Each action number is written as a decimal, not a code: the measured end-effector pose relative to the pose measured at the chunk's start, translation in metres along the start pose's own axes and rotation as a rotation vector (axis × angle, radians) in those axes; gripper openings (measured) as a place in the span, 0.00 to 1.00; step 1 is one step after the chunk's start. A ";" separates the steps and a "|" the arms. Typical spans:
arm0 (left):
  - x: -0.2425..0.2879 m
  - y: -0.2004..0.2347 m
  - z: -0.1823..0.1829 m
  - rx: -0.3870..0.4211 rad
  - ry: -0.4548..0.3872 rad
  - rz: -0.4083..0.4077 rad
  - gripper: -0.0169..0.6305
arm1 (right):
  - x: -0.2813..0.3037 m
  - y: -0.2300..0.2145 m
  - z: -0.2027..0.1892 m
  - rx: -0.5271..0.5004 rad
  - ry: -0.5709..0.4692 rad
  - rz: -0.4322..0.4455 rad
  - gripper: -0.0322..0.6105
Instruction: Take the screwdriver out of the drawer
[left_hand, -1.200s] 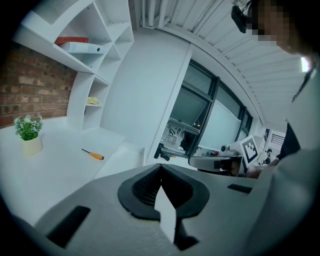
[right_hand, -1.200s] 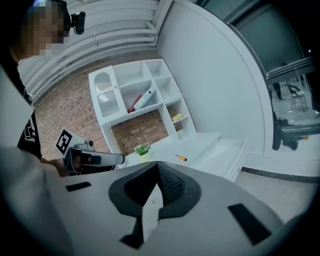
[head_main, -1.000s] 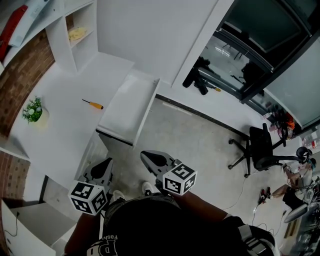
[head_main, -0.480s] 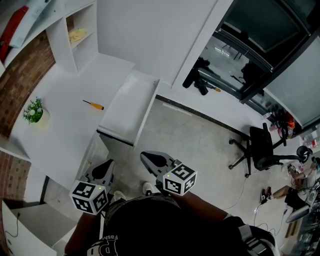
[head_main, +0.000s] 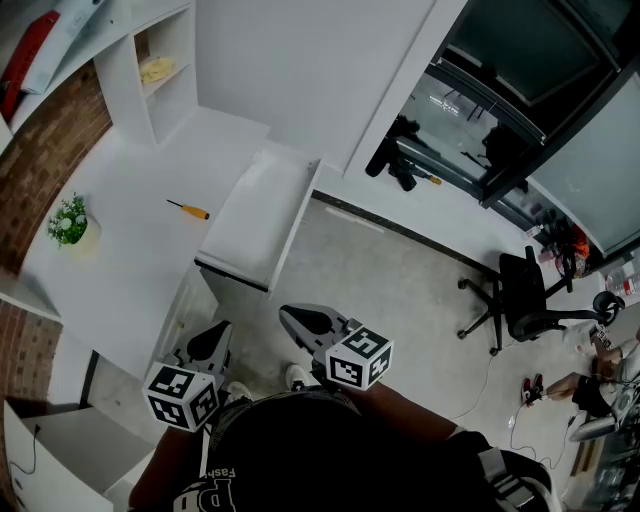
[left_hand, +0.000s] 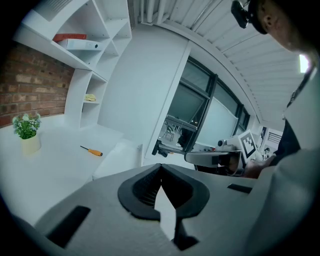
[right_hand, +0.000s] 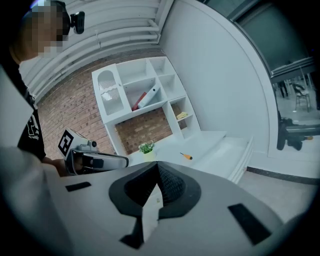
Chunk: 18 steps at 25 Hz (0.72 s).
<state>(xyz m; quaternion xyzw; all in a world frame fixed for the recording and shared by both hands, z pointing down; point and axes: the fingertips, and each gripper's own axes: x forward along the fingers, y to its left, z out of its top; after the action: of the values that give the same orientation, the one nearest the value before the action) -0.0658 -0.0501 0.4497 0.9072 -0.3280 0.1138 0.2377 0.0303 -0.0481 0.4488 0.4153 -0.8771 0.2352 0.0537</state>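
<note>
The screwdriver (head_main: 188, 208) is laid flat on the desk (head_main: 120, 270), handle toward the drawer (head_main: 250, 215), shaft pointed away. The left gripper (head_main: 212, 335) and right gripper (head_main: 298, 320) are seen closed, empty.

**Little to read**

On your dark shirt (head_main: 300, 450), low in the head view, white letters spell "Fash" — no more of that word shows. A larger white print beside it is cut off — too little to read.
</note>
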 end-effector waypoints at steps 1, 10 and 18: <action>-0.001 0.000 0.000 0.001 -0.001 0.001 0.05 | 0.000 0.001 0.000 -0.003 0.001 0.002 0.06; -0.006 0.006 0.002 0.000 -0.009 0.004 0.05 | 0.007 0.007 -0.001 -0.017 0.006 0.006 0.06; -0.009 0.011 0.004 -0.002 -0.018 0.004 0.05 | 0.010 0.007 -0.002 -0.019 0.012 -0.004 0.06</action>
<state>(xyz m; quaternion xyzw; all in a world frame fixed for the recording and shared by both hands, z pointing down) -0.0798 -0.0543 0.4468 0.9073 -0.3319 0.1059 0.2355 0.0181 -0.0500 0.4508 0.4151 -0.8781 0.2294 0.0634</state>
